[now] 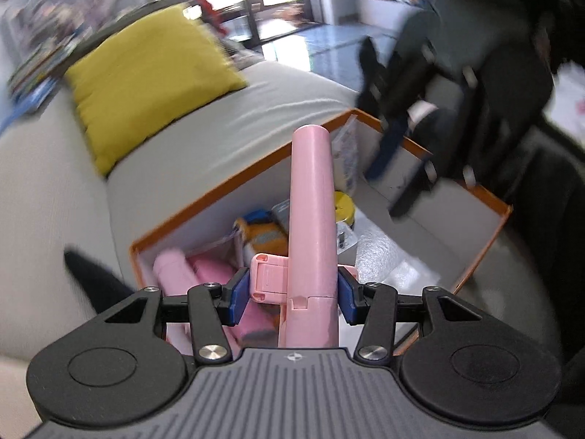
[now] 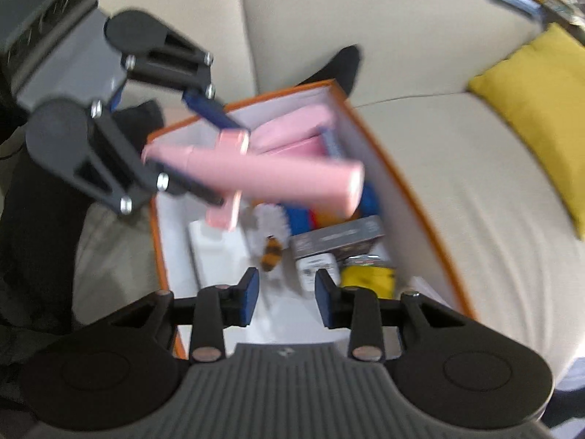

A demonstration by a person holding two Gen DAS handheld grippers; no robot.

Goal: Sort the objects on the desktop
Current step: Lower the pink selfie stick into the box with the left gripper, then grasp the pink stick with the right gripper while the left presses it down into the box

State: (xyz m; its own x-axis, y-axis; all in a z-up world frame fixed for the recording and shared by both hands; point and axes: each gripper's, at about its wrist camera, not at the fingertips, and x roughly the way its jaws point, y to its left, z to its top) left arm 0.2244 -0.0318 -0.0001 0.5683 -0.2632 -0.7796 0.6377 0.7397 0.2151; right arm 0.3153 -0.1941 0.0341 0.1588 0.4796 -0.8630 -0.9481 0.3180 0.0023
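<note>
My left gripper (image 1: 292,292) is shut on a pink stick-shaped gadget (image 1: 310,201) with a folding pink clip at its side. It holds the gadget over an orange-rimmed white box (image 1: 226,190). The right wrist view shows that same left gripper (image 2: 204,157) with the pink gadget (image 2: 292,179) lying across the box (image 2: 402,190). My right gripper (image 2: 287,300) hangs open above the near end of the box, with nothing between its blue pads. Inside lie other pink tubes (image 2: 292,128), a yellow tin (image 2: 367,278), a tortoiseshell clip (image 2: 270,252), a grey carton (image 2: 340,237) and a white plug (image 2: 316,265).
The box rests on a cream sofa (image 2: 457,168) with a yellow cushion (image 1: 153,73) (image 2: 541,102) behind it. A black piece of fabric (image 1: 91,278) lies against the box's corner. Blurred dark shapes (image 1: 457,91) fill the right of the left wrist view.
</note>
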